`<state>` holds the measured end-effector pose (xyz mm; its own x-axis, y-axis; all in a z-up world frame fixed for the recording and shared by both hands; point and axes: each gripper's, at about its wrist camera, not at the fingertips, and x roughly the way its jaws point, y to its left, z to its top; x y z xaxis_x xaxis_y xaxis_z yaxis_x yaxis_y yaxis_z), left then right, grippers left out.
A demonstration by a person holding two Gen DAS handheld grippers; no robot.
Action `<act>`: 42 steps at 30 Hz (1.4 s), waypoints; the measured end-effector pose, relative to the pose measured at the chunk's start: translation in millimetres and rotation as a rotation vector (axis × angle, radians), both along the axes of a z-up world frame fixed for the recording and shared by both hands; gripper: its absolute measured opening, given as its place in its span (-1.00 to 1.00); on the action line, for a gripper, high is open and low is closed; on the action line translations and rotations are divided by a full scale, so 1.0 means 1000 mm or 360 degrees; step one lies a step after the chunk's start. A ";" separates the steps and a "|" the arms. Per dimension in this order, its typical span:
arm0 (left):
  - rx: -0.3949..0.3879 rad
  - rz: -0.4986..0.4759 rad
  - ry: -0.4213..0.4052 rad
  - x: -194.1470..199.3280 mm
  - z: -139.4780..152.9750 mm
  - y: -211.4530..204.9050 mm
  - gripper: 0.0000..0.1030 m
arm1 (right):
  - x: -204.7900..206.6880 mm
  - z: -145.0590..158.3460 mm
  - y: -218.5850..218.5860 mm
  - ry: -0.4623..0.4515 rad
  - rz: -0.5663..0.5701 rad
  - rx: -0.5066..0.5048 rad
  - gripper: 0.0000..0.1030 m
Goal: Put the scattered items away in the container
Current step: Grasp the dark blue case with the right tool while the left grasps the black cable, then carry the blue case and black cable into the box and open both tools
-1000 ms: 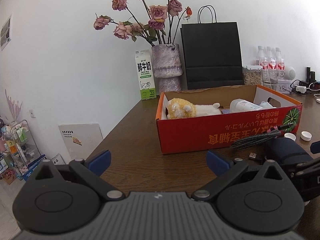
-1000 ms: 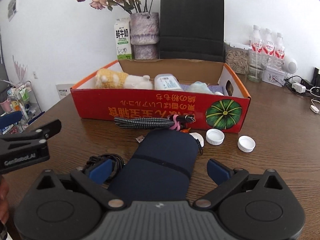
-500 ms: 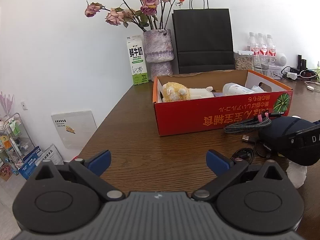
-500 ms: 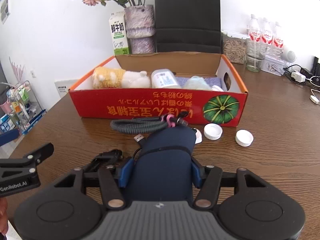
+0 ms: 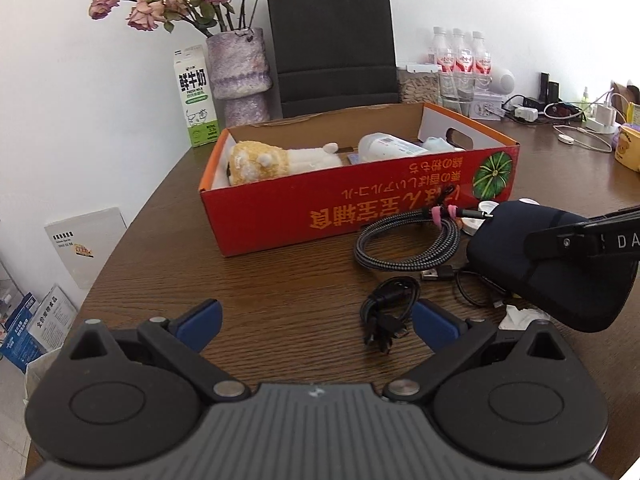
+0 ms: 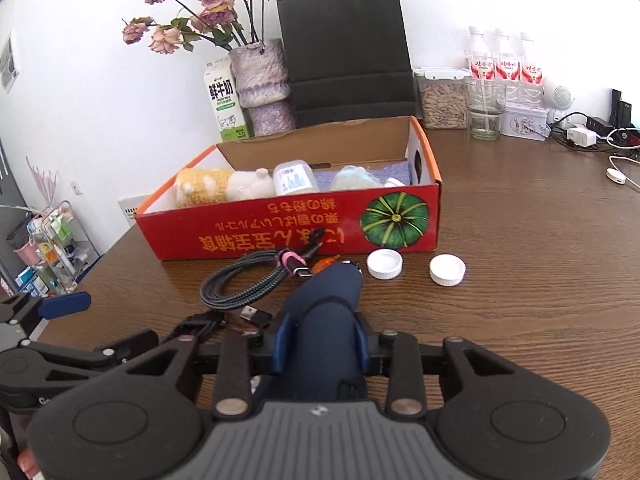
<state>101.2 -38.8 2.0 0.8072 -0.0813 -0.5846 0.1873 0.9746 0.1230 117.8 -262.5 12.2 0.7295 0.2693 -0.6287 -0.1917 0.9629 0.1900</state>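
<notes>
Right wrist view: the right gripper (image 6: 320, 344) holds a dark navy pouch (image 6: 326, 320). Its jaws have just been closing, and both blue pads (image 6: 282, 344) now press against the pouch's sides. The pouch runs forward between the fingers, its far end pointing toward the red cardboard box (image 6: 288, 232) on the wooden table (image 6: 520, 280).

Between the pouch tip and the box front wall lies a braided cable coil (image 6: 244, 280) bound with a pink tie. Two white bottle caps (image 6: 384, 264) rest on the table to the right of the pouch tip, just in front of the box. Inside the box are a yellow-and-white plush toy (image 6: 216, 190) at the left end and a white bottle (image 6: 294, 178) near the middle.

In the left wrist view, the left gripper (image 5: 316, 322) stands wide with nothing between its fingers. A small black cable bundle (image 5: 388, 312) lies on the table just ahead of its right finger. The pouch appears at the right edge of this view, clamped by the right gripper.
</notes>
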 end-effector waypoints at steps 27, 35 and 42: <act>-0.0165 -0.0023 0.0197 0.026 -0.012 0.000 -0.36 | -0.005 -0.016 -0.001 0.0031 0.0063 -0.0098 0.14; -0.0213 0.0048 0.0073 0.013 0.010 0.019 -0.36 | -0.016 0.013 -0.009 -0.0152 0.0018 -0.0090 0.14; -0.0254 0.0084 -0.0113 0.023 0.043 0.015 -0.36 | 0.002 0.044 -0.007 -0.0347 -0.0015 -0.0054 0.14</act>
